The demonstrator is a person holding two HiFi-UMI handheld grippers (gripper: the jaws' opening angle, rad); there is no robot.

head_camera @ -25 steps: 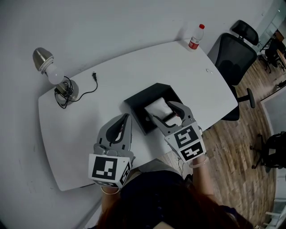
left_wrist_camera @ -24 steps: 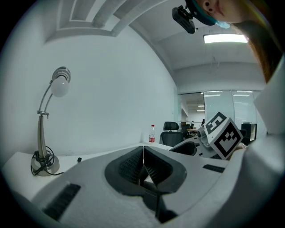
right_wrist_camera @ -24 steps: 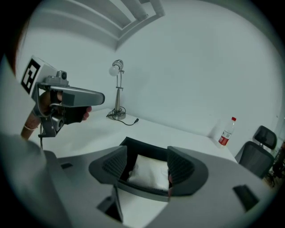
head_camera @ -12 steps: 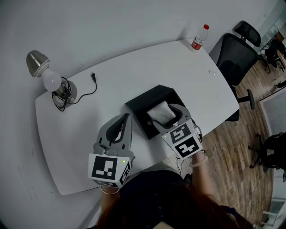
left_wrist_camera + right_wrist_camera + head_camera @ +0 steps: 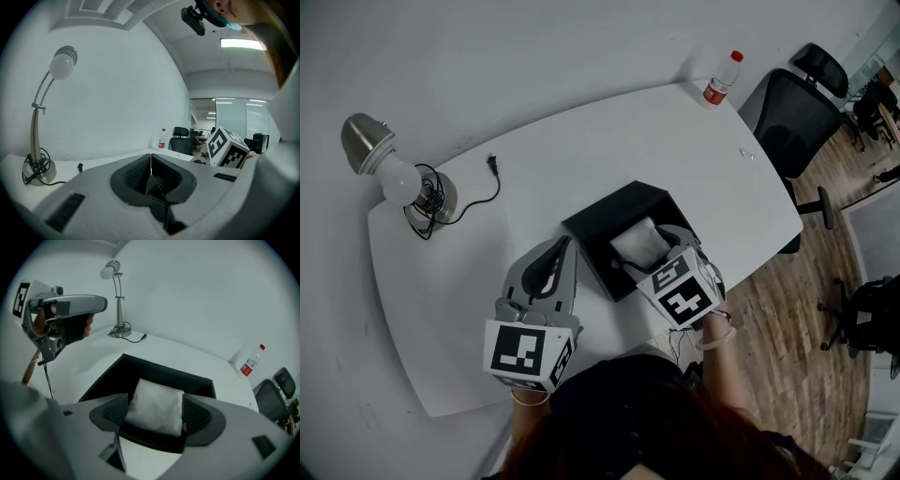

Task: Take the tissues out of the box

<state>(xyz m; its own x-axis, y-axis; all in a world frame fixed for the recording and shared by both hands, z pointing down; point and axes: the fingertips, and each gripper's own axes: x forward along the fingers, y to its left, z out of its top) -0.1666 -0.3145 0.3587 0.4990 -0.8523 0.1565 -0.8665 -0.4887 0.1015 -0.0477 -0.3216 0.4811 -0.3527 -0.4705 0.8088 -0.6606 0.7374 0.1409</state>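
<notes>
White worktop against a plain wall, wood floor and an office chair off its right end. The right gripper covers the near wall of the black box, so no idea how deep the tissues go. The box sits by the worktop's front edge. The right fingers have just been spreading and sit wide either side of the tissues, not pinching. Left gripper: fingers pressed together, empty.

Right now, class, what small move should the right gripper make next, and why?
Probably close the right gripper on the tissue pack. Its jaws have just been opening and now straddle the white pack in the black box, pads not yet pressing it.
</notes>
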